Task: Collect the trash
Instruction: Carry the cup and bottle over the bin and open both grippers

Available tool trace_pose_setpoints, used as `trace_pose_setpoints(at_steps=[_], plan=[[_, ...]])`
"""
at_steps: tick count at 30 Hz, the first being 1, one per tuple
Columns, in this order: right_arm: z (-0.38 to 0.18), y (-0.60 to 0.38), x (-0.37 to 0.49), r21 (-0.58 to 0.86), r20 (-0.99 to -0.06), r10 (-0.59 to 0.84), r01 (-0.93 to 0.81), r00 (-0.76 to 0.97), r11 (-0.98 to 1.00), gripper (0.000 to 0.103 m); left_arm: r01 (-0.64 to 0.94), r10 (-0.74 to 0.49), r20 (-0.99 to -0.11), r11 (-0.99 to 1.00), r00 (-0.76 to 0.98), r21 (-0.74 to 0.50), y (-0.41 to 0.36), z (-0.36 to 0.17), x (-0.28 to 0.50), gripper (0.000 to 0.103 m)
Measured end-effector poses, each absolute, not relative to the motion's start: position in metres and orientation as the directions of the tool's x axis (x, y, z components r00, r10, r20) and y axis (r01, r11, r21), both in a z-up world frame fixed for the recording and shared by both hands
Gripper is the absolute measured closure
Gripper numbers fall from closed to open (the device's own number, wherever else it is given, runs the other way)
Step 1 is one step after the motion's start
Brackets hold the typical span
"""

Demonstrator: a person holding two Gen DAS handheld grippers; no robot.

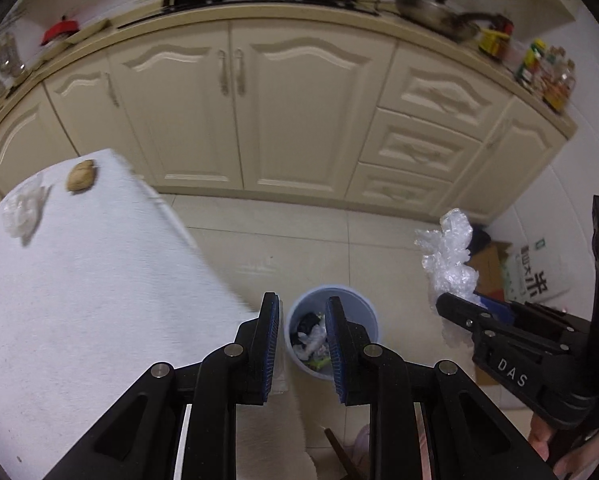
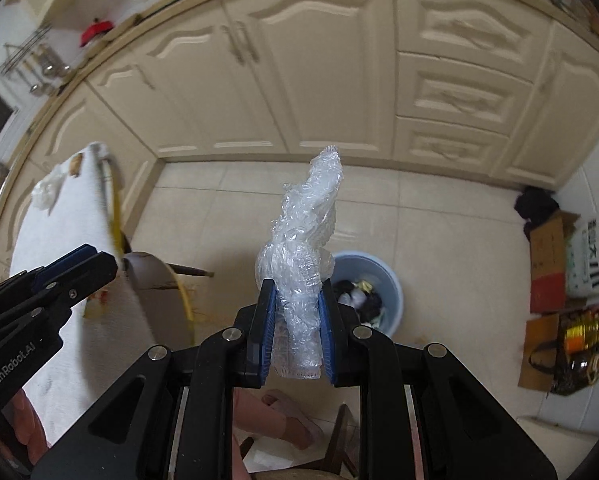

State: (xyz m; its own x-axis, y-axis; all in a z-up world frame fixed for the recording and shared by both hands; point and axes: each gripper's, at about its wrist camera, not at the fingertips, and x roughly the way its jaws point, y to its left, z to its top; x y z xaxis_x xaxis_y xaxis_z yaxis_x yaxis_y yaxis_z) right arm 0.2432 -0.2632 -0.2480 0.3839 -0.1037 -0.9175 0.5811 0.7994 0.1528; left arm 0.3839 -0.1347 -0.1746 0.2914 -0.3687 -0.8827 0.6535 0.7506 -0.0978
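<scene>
My right gripper (image 2: pixel 297 292) is shut on a crumpled clear plastic wrap (image 2: pixel 303 240), held in the air above and left of the blue trash bin (image 2: pixel 391 280) on the floor. The wrap also shows in the left wrist view (image 1: pixel 449 256), clamped in the right gripper (image 1: pixel 459 304). My left gripper (image 1: pixel 302 308) is open and empty, above the bin (image 1: pixel 363 300), which holds mixed trash. On the white-covered table (image 1: pixel 99 280) lie a brown crumpled lump (image 1: pixel 81 176) and a clear plastic wad (image 1: pixel 23 212). The left gripper also shows at the left of the right wrist view (image 2: pixel 95 260).
Cream kitchen cabinets (image 1: pixel 259 112) line the far side, with a pan (image 1: pixel 435 14) and bottles (image 1: pixel 547 72) on the counter. A cardboard box (image 2: pixel 547 256), a printed bag (image 2: pixel 595 264) and a dark bag with an oil bottle (image 2: pixel 579 344) stand at right. A stool (image 2: pixel 151 276) is by the table.
</scene>
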Motion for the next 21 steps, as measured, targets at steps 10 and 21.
trace_pose_setpoints(at_steps=[10,21], plan=[[-0.286,-0.312,0.208,0.163,-0.949,-0.064,0.653,0.308,0.739,0.083,0.719,-0.312,-0.933,0.689,0.180,-0.092,-0.217,-0.222,0.403,0.083],[-0.299,-0.324,0.216,0.183,-0.956,-0.017,0.645,0.291,0.742,0.073,0.716,-0.214,-0.949,0.697,0.231,0.017,-0.259,-0.246,0.434,0.033]])
